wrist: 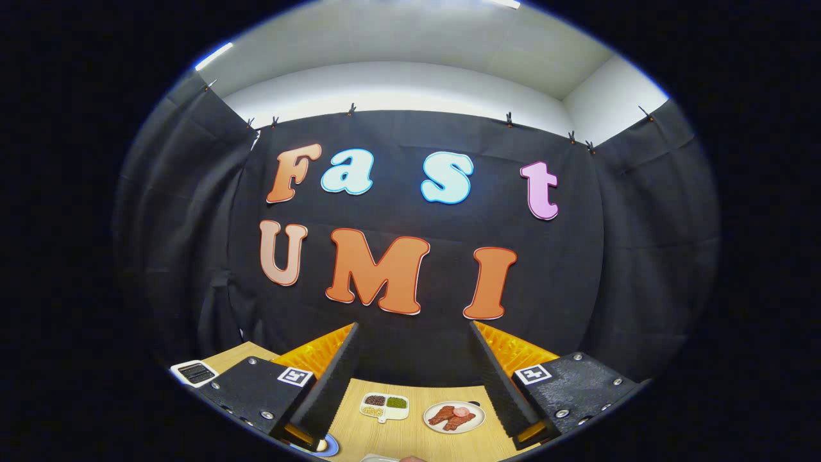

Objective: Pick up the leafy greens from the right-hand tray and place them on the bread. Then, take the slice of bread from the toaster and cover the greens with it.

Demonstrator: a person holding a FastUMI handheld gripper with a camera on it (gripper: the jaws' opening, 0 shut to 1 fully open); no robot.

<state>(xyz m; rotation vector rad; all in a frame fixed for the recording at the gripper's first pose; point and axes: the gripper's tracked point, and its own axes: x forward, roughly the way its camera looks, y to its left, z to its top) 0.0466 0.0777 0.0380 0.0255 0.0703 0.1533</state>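
my claw (414, 378): two fingers, spread wide apart, nothing held between them.
one pale wooden tabletop (410, 436), seen below and between the fingers.
one small white divided dish (384, 406), three compartments of dark, green and tan fillings, lying between the fingers, nearer the left one.
one round white plate (454, 417) with reddish-brown meat pieces and one pink slice, just beside the dish, nearer the right finger.
one white rectangular item with a dark grille (194, 372), beyond the left finger.
one blue-rimmed round item (328, 444), partly hidden by the left finger.
leafy greens, bread, toaster: i cannot tell where they are.
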